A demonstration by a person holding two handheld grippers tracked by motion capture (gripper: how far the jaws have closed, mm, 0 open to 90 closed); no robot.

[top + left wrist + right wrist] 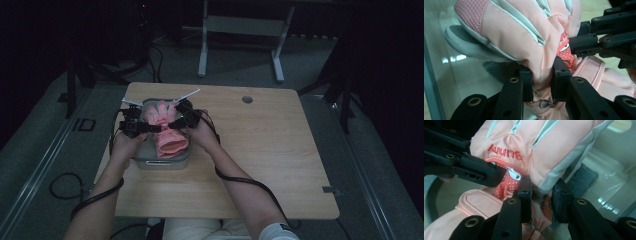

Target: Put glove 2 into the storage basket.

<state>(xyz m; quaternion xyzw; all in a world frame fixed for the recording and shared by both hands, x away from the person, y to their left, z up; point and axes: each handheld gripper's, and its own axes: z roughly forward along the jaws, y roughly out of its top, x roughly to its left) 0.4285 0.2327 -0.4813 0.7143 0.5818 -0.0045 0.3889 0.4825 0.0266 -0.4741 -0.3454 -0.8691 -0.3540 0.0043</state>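
At the left of the high view, the left gripper [150,128] reaches in from the person's left hand [125,145] over the near-left part of a shallow grey rectangular plastic tray [162,163], which sits on the pale wooden desk [260,150]. Its jaws are nearly together and pinch a fold of a padded peach-pink winter glove with pale grey trim [167,131]; in the left gripper view the fabric of the glove [524,42] bunches between the two black pads, just ahead of the gripper [542,80]. The glove lies directly in front of and between both grippers, its fingers pointing away from the person over the tray and its cuff toward the near rim. To the right, the right gripper [172,125] comes in from the right hand [202,132] and meets the same glove from the opposite side; in the right gripper view its jaws clamp the grey-edged seam of the glove [529,152] just beyond the gripper [541,197], held a little wider because of the thicker padding. Judging from the paired grip at the middle of the glove, the two hold it from both sides to keep the soft thing from sagging or folding while it is set into the tray.
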